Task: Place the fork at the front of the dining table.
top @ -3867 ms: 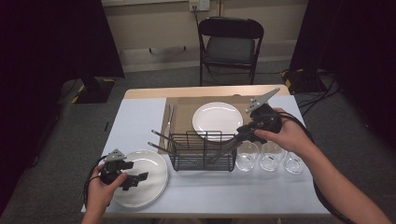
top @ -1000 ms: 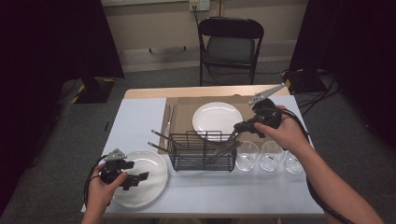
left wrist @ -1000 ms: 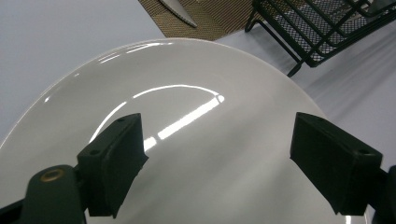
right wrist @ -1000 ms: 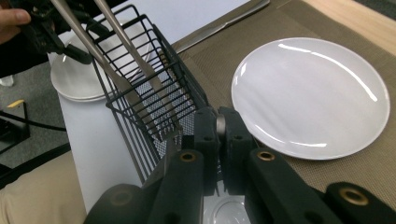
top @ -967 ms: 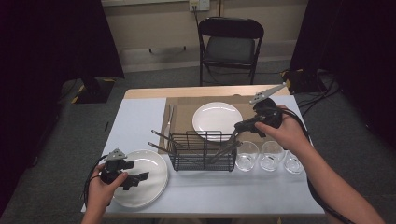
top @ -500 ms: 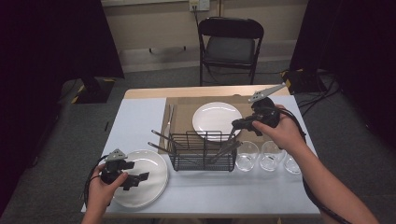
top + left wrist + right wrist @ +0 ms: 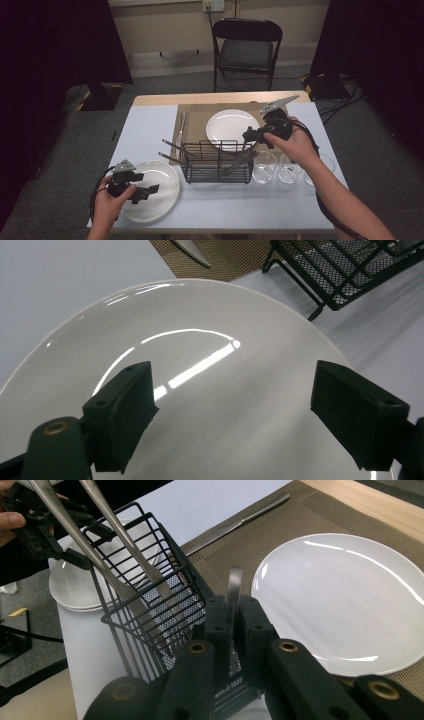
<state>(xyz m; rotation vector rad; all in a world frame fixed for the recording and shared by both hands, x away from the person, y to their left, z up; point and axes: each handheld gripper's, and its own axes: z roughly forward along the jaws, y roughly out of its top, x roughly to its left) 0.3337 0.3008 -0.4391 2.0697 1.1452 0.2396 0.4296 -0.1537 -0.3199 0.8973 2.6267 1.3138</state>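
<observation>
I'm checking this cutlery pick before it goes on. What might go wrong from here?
The right gripper pinches a thin metal utensil by its narrow handle end; it might pivot or slip between the pads. Its lower part sits in the wire basket beside other utensils, so lifting may snag the mesh or drag them. Three glasses stand close under that hand and might get knocked. The left gripper hangs open over the near plate.

Wire basket (image 7: 216, 163) and glasses (image 7: 264, 167) crowding mid-table; open blue tabletop (image 7: 147, 127) at far left
</observation>
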